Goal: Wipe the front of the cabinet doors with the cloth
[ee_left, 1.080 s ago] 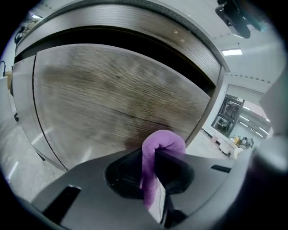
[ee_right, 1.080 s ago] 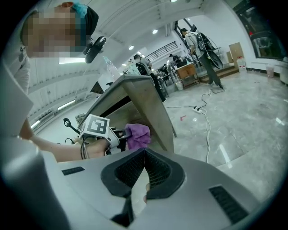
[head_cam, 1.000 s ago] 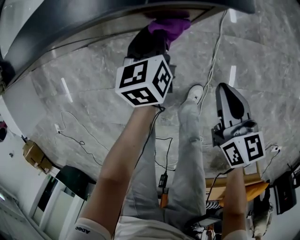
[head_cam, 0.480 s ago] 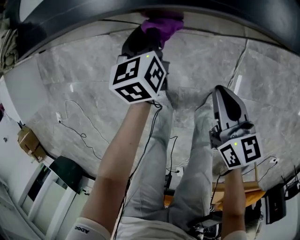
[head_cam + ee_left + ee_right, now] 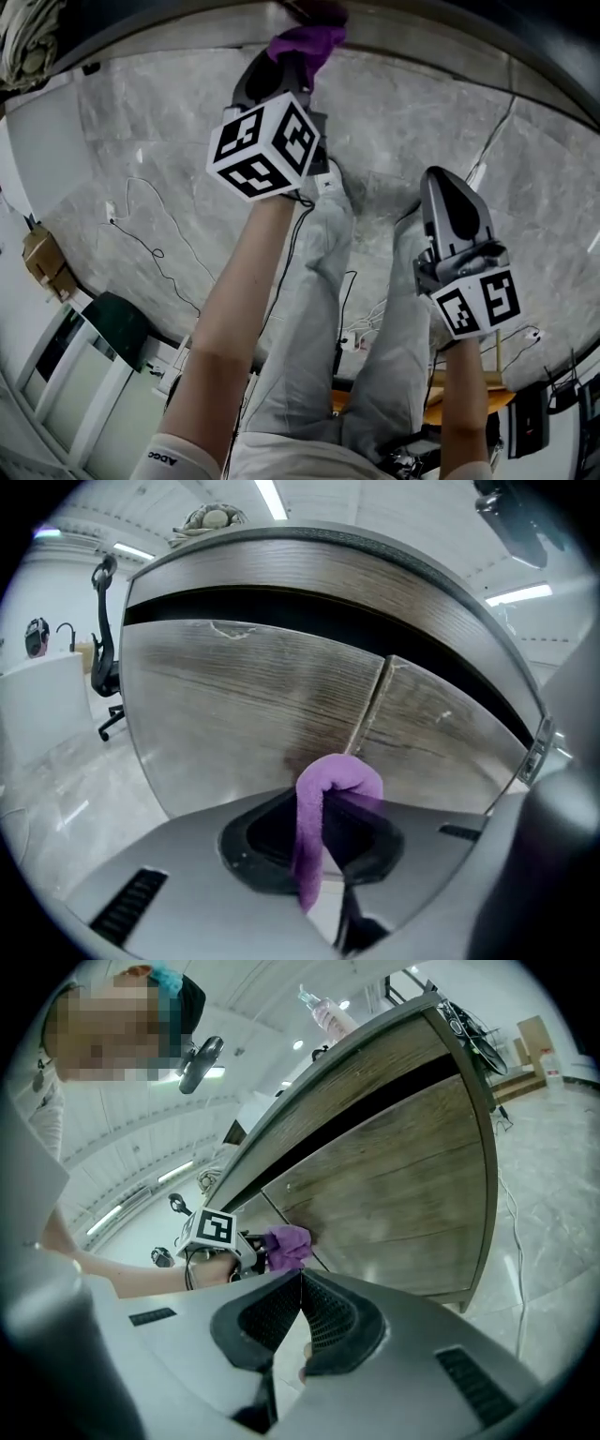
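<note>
The left hand-held gripper (image 5: 325, 808) is clamped on the cloth (image 5: 339, 776), pressing it to the doors (image 5: 244, 705) — at their seam. The right hand-held gripper (image 5: 300, 1288) hangs apart, jaws together, empty.

Cabinet (image 5: 487, 23) mostly beyond top edge

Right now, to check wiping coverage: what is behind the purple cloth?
The wooden cabinet doors, at the seam between them. The cloth, clamped in the left tool, covers the seam's lower end.
</note>
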Available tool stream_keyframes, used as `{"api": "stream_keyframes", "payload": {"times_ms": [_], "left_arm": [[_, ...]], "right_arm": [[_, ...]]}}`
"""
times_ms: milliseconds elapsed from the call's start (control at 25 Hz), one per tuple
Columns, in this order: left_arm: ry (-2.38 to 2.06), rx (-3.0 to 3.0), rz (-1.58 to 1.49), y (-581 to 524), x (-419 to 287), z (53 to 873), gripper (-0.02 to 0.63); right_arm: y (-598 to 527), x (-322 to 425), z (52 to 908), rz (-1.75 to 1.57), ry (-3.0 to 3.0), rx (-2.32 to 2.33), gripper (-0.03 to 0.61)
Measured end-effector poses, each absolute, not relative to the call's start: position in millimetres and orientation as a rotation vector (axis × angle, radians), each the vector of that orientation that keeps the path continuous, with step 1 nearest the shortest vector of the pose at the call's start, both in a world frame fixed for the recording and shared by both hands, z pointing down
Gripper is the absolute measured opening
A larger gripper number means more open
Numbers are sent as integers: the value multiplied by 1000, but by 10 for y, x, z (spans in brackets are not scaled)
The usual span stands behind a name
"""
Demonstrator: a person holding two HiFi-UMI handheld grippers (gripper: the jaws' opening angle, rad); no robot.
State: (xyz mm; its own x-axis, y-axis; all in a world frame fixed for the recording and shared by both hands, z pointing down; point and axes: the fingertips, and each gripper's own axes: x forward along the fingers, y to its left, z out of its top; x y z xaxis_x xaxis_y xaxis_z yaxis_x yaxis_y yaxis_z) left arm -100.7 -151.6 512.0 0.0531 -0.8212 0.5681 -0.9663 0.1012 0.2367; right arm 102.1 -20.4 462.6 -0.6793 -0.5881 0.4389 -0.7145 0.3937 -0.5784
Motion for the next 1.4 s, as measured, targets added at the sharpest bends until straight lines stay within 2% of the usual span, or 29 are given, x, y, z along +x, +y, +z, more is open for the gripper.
{"api": "stream_keyframes", "payload": {"times_ms": [240,560,800,1120,1400], "left_arm": [[-1688,1789,367,-1228,-219,5316,52],[-1470,1943,469,-1208,1491,5591,52],[-1333,1997,515,-1366,2374,5820,52],[-1318,1975,568,-1632,2492,6006,52],[-1336,1984,605,-1677,1956,6012,52]], "right_arm": [[-77,1419,4601,1137,-2488,1143,26],[139,2630,4789,1132,-2403,1183,26],[88,3478,4968,1148,-2324,1322,26],[32,4018,5058,1184,-2239,1562,26],[87,3492,5059,1204,-2262,1514,26]]}}
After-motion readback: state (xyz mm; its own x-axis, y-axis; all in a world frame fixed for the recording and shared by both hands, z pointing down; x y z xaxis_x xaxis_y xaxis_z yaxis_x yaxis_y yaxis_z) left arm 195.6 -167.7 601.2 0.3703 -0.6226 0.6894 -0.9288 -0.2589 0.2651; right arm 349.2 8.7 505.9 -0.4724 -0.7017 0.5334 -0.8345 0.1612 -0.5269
